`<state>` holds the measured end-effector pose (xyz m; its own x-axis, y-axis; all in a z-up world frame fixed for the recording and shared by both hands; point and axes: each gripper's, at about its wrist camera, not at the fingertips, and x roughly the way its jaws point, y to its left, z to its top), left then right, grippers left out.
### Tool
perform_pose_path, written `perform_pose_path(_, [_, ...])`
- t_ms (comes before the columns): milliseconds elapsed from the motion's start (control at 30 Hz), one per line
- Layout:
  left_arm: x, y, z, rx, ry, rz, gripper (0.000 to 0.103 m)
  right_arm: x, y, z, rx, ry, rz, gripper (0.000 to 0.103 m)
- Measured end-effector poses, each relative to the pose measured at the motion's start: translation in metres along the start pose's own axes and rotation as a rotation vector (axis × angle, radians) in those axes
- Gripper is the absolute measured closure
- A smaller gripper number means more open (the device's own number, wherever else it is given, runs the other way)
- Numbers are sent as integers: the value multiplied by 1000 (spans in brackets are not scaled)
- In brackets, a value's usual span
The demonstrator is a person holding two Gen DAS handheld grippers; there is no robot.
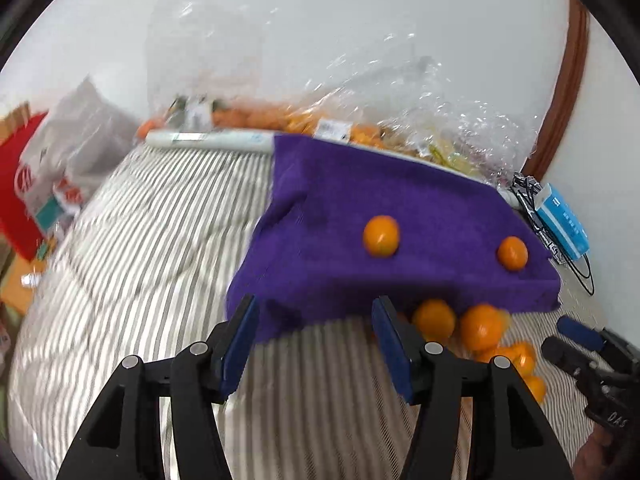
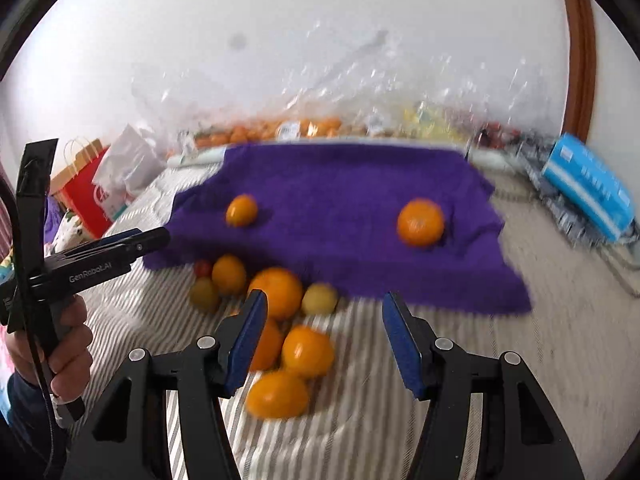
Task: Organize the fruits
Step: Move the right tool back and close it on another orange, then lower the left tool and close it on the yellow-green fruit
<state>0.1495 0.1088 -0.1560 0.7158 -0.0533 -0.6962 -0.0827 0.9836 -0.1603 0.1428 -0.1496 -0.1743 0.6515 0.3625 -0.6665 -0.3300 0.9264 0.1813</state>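
A purple cloth [image 1: 380, 200] [image 2: 340, 192] lies on the striped bedding [image 1: 160, 240]. Two oranges rest on it, one [image 1: 381, 236] [image 2: 241, 210] toward the left and one [image 1: 512, 253] [image 2: 420, 222] toward the right. In front of the cloth lies a pile of oranges [image 2: 308, 350] [image 1: 482, 326] with two yellowish fruits [image 2: 320, 298] and a small red one [image 2: 203, 267]. My left gripper [image 1: 316, 336] is open over the cloth's near edge, nothing between its pads. My right gripper [image 2: 325, 320] is open just right of the pile and holds nothing.
A clear plastic bag of fruit [image 1: 360, 112] stands against the white wall behind the cloth. A blue box [image 2: 588, 192] and cables lie at the right. Red and white bags [image 2: 104, 184] stand at the left. A hand [image 2: 68, 344] holds the left gripper.
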Motion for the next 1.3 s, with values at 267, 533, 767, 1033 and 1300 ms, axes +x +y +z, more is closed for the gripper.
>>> perform_pose_path(267, [2,14,-11,-60,10,-13,47,11,19,-35,-22,92,-15,47])
perform_pose_path(533, [-1,8,-14,-29,10,-44,47,10,27,-42,-43,78,-37,67])
perform_pose_path(767, [-5,-6,-15,34,4,-125,47,-7,6,-39,-48,35,-90,70])
perform_pose_path(1033, [8,-38,-15,106,94,-244,48,-2,-10,-36,-54,62,-85,69])
perform_pose_path(1300, [29,-57,-18,133,147,-192,67,-3,-19,-36,-53,38,-47,70])
